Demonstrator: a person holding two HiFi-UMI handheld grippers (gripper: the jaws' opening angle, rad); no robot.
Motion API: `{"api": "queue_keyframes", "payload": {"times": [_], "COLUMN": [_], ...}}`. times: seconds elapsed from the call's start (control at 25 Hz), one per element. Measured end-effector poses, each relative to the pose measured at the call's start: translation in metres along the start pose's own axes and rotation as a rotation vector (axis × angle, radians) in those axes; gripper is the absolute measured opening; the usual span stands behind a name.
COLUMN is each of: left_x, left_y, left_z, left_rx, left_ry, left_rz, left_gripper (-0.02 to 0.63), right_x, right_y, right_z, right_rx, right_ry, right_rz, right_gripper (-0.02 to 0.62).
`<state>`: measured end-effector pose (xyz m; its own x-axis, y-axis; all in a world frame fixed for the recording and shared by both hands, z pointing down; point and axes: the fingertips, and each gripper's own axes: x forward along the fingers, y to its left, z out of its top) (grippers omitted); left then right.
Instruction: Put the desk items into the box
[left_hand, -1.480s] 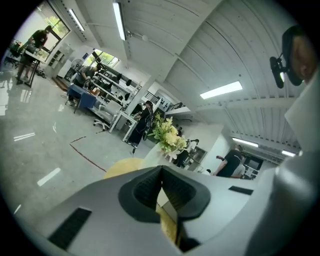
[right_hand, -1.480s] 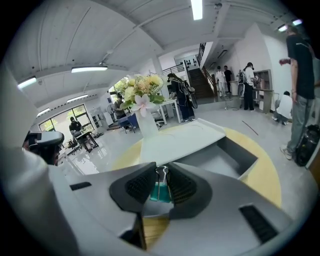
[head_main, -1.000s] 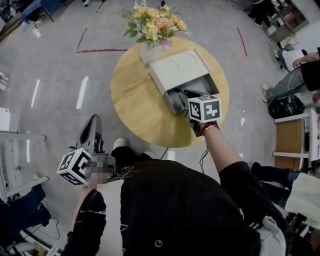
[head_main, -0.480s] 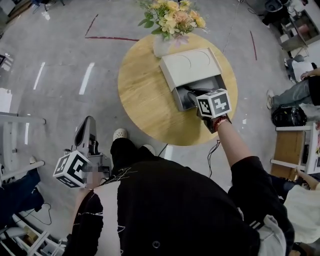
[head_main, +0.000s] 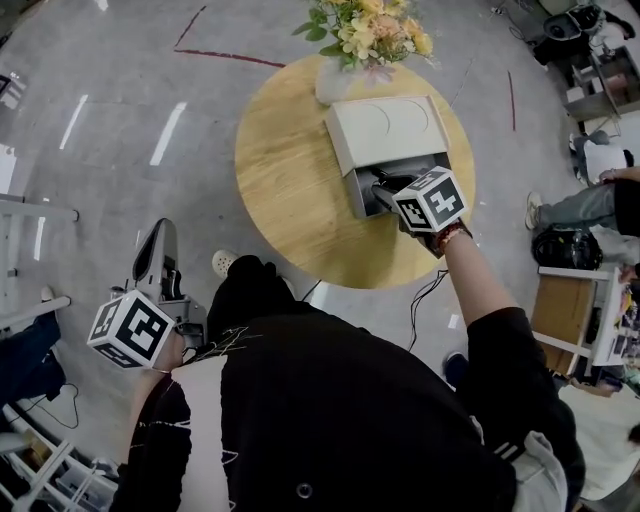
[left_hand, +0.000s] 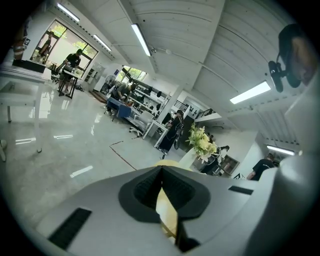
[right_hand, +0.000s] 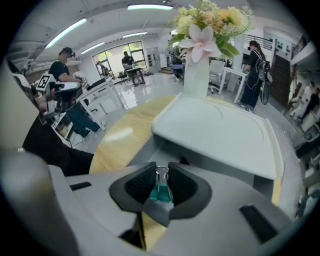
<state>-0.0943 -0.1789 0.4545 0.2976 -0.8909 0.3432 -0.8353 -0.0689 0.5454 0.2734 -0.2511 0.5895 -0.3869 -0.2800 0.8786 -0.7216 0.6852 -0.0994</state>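
The right tool (right_hand: 161, 180) is closed on a teal clip (right_hand: 160, 192); the clip is pinched between the pads with its wire handle pointing away from the camera. In the head view this tool is seen right of centre in the upper half, tilted downward, with its tips at the open end of the box (head_main: 388, 128). The clip is thus held at that opening; whether it is already inside cannot be told. The box is pale grey, its lid covers the far part, and it rests on the round wooden counter (head_main: 290, 170). A vase (right_hand: 196, 75) of flowers stands just beside the far end of the box.

The left tool (left_hand: 161, 170) is pressed together at the tips and nothing is held in it. In the head view it is seen at lower left, over the floor (head_main: 110, 120), well apart from the counter.
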Motion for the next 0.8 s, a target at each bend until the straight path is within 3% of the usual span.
{"api": "queue_keyframes", "payload": {"times": [0.4, 0.8], "left_x": [-0.004, -0.011], "left_y": [0.008, 0.014], "left_z": [0.005, 0.012], "left_rx": [-0.004, 0.020], "left_ry": [-0.011, -0.021], "left_rz": [0.031, 0.056], "left_gripper": [0.009, 0.009], "right_x": [0.017, 0.024], "right_y": [0.012, 0.014], "right_z": [-0.006, -0.005], "right_rx": [-0.264, -0.402], "right_ry": [0.095, 0.142], "right_rz": [0.092, 0.116], "right_gripper": [0.081, 0.081]}}
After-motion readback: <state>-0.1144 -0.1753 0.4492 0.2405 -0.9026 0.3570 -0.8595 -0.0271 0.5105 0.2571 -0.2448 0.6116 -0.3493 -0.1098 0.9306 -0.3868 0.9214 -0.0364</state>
